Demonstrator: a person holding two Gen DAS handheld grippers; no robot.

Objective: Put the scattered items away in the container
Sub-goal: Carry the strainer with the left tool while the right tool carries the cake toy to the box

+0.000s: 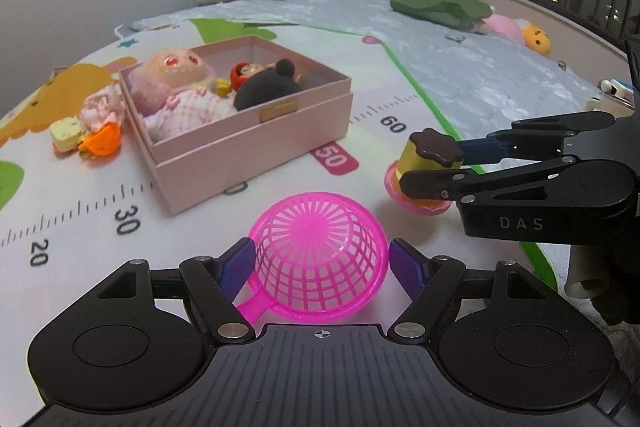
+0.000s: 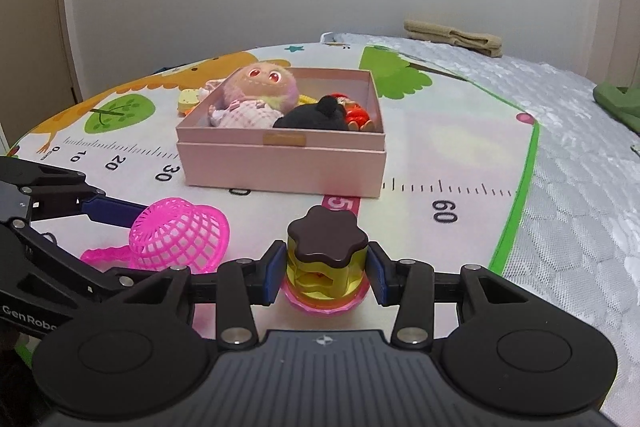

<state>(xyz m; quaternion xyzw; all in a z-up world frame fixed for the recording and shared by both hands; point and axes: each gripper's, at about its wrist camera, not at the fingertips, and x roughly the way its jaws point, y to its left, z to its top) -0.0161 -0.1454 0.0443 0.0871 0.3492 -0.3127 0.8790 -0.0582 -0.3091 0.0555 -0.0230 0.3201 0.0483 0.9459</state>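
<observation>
Now L tool (image 1: 322, 263) sits apart around the sieve (image 1: 320, 259), pads not touching; R tool (image 2: 327, 275) brackets the pudding toy (image 2: 326, 259), w/ slim gaps. Both lie on the mat near the box (image 2: 280, 163). Close squarely, lift clear over the rim.

Play mat (image 2: 420, 147) ruler scale, landmark pink box (image 2: 280, 163): "0", "10", "20", "30" left of box; "50" on pink tag just in front of box; "60" right of box. Right gripper (image 1: 434, 163) body reads "DAS". Left gripper (image 2: 120, 227) body reads "GenRobo", cut off. Gold plate on box front unreadable.
</observation>
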